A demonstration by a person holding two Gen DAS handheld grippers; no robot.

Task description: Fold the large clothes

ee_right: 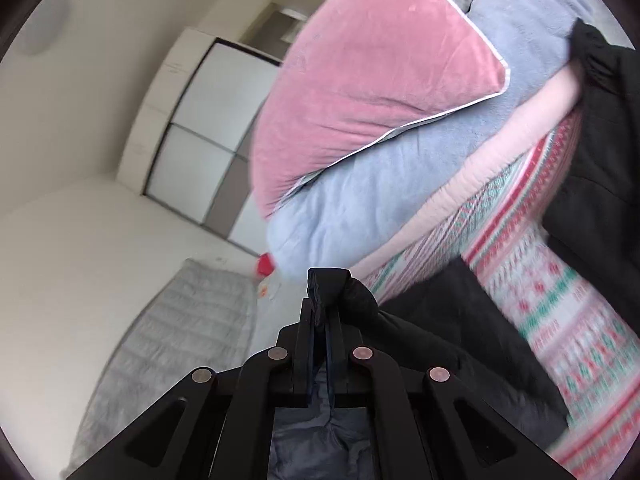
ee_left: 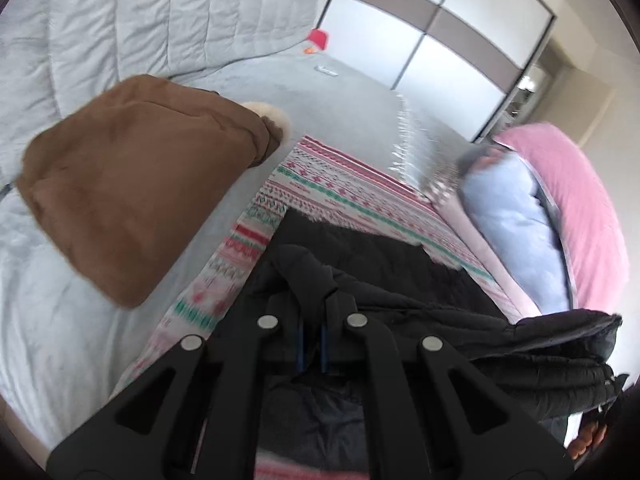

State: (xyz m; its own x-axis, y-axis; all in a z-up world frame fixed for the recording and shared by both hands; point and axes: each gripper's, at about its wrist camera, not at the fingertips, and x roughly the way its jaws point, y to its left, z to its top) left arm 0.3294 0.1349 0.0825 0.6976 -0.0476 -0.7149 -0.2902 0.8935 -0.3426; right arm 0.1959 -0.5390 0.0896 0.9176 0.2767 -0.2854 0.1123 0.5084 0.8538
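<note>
A black padded jacket [ee_left: 400, 280] lies on a patterned pink, green and white blanket [ee_left: 320, 184] on the bed. My left gripper [ee_left: 312, 304] is shut on a fold of the black jacket and holds it raised over the blanket. In the right wrist view my right gripper [ee_right: 322, 312] is shut on another bunched edge of the black jacket [ee_right: 432, 320], lifted above the patterned blanket [ee_right: 552, 288]. The jacket hangs between the two grippers.
A folded brown coat [ee_left: 128, 192] with a cream fur trim lies on the grey bedcover [ee_left: 340, 108] to the left. A pink pillow [ee_left: 576, 208] and pale blue pillow [ee_left: 508, 224] sit to the right. A wardrobe [ee_left: 440, 28] stands behind.
</note>
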